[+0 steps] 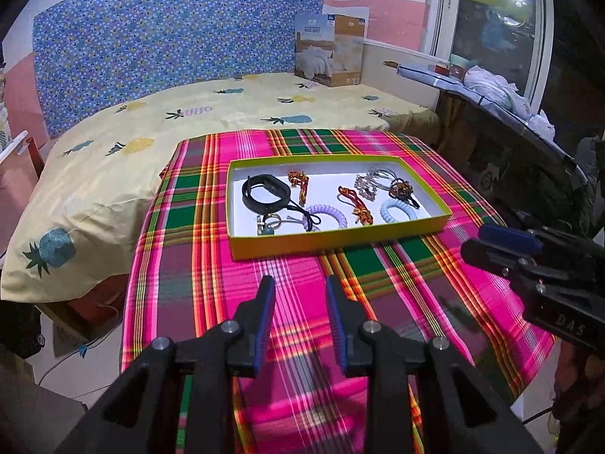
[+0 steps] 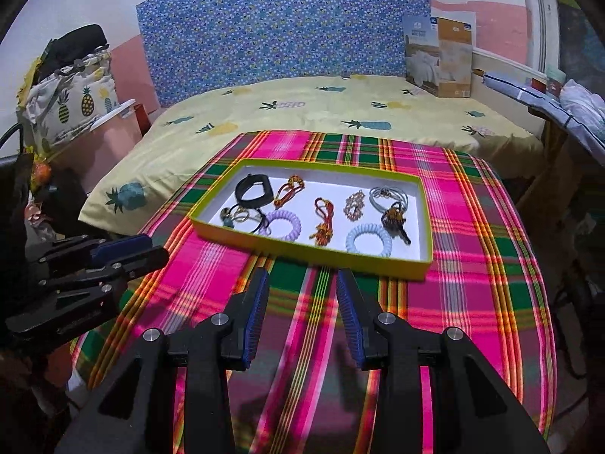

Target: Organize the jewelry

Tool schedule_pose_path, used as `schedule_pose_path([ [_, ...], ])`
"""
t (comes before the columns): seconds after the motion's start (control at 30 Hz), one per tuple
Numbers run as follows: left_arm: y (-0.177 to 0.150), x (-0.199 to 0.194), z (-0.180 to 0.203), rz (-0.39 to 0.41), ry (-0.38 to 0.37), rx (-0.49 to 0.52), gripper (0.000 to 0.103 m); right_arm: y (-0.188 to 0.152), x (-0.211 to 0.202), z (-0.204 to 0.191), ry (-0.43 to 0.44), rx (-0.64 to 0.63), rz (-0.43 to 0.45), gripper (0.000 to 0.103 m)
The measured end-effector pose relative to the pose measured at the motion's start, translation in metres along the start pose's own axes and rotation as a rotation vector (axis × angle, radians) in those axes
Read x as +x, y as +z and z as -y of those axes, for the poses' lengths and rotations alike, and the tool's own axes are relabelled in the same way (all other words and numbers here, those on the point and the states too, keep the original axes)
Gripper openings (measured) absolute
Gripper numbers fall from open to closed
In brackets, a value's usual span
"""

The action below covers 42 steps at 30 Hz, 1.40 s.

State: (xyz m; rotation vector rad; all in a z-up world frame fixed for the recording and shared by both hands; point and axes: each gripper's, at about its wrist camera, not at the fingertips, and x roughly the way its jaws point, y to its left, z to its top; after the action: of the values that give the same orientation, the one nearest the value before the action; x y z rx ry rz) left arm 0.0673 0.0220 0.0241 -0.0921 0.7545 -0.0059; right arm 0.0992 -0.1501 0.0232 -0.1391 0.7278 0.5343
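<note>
- The left gripper [image 1: 300, 283] is hanging over the near part of the plaid cloth [image 1: 211, 265], its jaws standing apart with nothing between them.
- The right gripper [image 2: 302, 278] is hanging beside it over the same cloth, jaws likewise parted and holding nothing; each gripper is showing at the edge of the other's view.
- Just beyond both, a shallow yellow-green tray [image 2: 302, 251] with a white floor is sitting on the cloth.
- Inside, a lilac coil band [image 2: 283, 223] and a pale blue coil band [image 2: 368, 238] are lying along the near side, with a red and yellow cord [image 2: 323, 223] between them.
- A black wristband [image 2: 252, 188] is lying at the far left corner, and grey loops [image 2: 387, 195] at the far right.
- Behind the cloth, a bed [image 2: 321, 109] with a pineapple sheet is stretching back to a blue patterned headboard [image 2: 283, 26].
- A boxed quilt [image 2: 440, 56] is standing at the bed's far right corner.
</note>
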Motion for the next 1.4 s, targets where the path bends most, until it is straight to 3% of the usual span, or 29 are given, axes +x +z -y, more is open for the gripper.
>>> schedule_pose_path([
  [0.6,-0.028,-0.018,0.014,-0.013,0.008,0.002,0.029,-0.037,-0.025,-0.007,-0.007,0.029,-0.015,0.038],
  [1.4,-0.029,-0.011,0.013,-0.016,0.01,-0.005,0.029,-0.039,-0.019,-0.006,-0.007,0.033,-0.028,0.038],
])
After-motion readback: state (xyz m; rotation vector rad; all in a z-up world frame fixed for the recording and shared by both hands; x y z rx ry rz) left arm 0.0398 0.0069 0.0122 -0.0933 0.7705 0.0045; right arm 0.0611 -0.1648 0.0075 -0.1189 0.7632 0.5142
